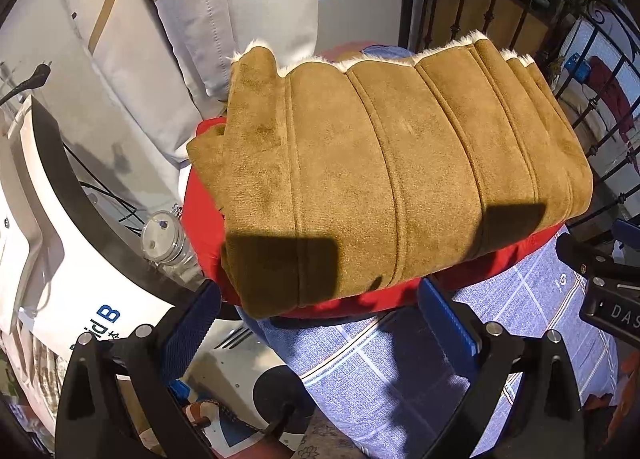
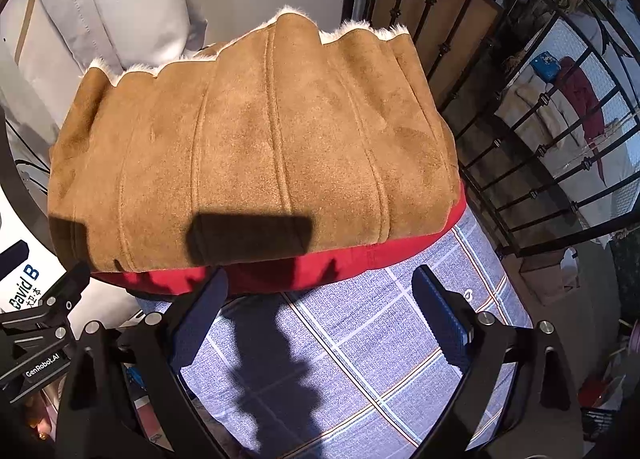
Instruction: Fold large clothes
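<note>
blue ribbed pads line the left gripper (image 1: 320, 319) and right gripper (image 2: 320, 311), both spread wide and empty. beyond, a folded tan suede coat (image 2: 256, 147) with fleece edging lies on a red garment (image 2: 360, 259) over blue checked cloth (image 2: 360, 339).

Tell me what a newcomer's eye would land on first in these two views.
First, the folded tan suede coat with pale fleece trim along its far edge, filling the middle of both views. It lies on a red garment, which rests on a blue checked cloth. Near the bottom, the left tool and right tool are both open, holding nothing, short of the pile.
</note>
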Tool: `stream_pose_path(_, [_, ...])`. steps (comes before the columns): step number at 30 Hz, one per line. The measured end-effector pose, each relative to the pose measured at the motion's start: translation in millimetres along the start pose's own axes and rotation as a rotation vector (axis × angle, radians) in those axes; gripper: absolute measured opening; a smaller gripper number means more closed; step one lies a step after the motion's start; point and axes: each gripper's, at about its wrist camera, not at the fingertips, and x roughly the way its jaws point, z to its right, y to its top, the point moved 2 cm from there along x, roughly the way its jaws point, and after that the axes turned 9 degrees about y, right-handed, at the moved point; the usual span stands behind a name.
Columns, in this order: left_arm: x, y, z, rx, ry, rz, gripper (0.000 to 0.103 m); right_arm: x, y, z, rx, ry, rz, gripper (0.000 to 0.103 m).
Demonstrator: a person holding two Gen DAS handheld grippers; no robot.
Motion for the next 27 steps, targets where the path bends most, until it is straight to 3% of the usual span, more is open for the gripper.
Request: stream_pose_path(27, [3.1, -5.2, -5.9, -0.014, 0.003, -0.014, 0.097, 1.5, -1.2, -3.5, 0.009, 0.013, 0.001, 0.092])
